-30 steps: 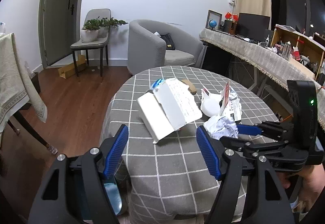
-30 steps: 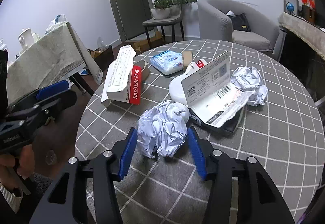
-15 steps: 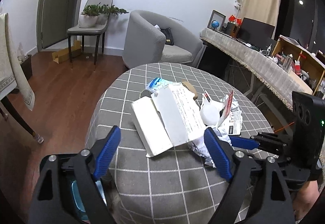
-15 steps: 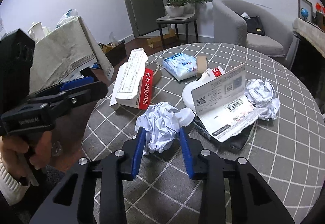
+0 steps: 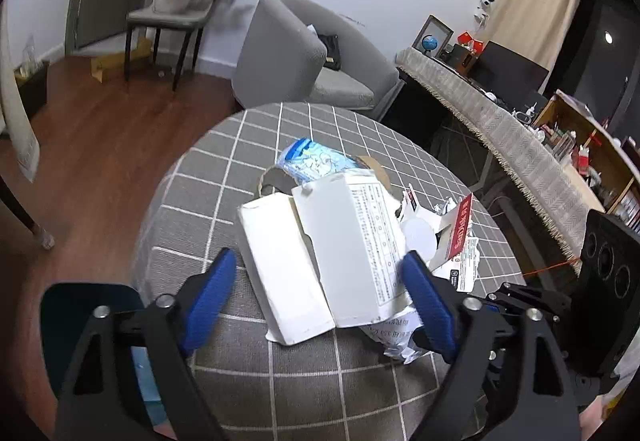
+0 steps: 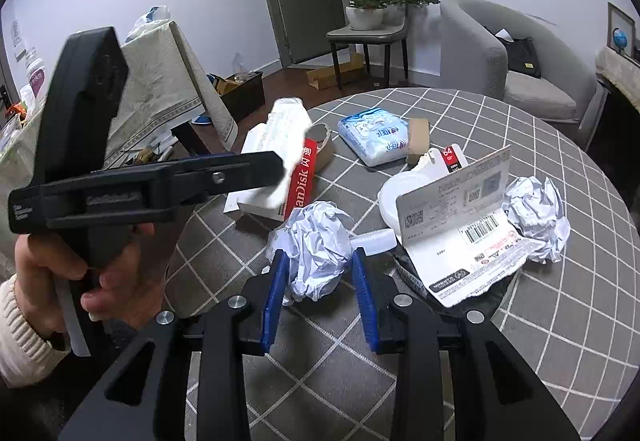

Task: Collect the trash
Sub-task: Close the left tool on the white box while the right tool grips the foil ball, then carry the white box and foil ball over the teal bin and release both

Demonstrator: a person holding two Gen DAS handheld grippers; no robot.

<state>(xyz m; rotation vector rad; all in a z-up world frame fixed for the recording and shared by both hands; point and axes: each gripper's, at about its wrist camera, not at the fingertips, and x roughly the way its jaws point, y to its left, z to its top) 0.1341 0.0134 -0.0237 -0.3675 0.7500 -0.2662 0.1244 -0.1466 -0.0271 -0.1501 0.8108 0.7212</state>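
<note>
Trash lies on a round table with a grey checked cloth [image 6: 560, 341]. My right gripper [image 6: 320, 281] is shut on a crumpled white paper ball [image 6: 316, 245], its blue pads pressing both sides. My left gripper [image 5: 320, 289] is open, its jaws on either side of a white SanDisk carton [image 5: 320, 253], not touching it. The carton shows in the right wrist view [image 6: 280, 157] with its red side. The left gripper's finger [image 6: 180, 181] crosses that view, held by a hand.
A second paper ball [image 6: 536, 213], a torn shipping envelope [image 6: 460, 241], a white lid [image 6: 400, 197], a blue tissue pack [image 6: 376, 133] and cardboard bits lie further back. A grey armchair [image 5: 304, 57] stands behind. A dark bin [image 5: 88, 321] sits below the table's left edge.
My right gripper closed on the paper ball. My left gripper moved forward over the table until its open jaws came around the white carton.
</note>
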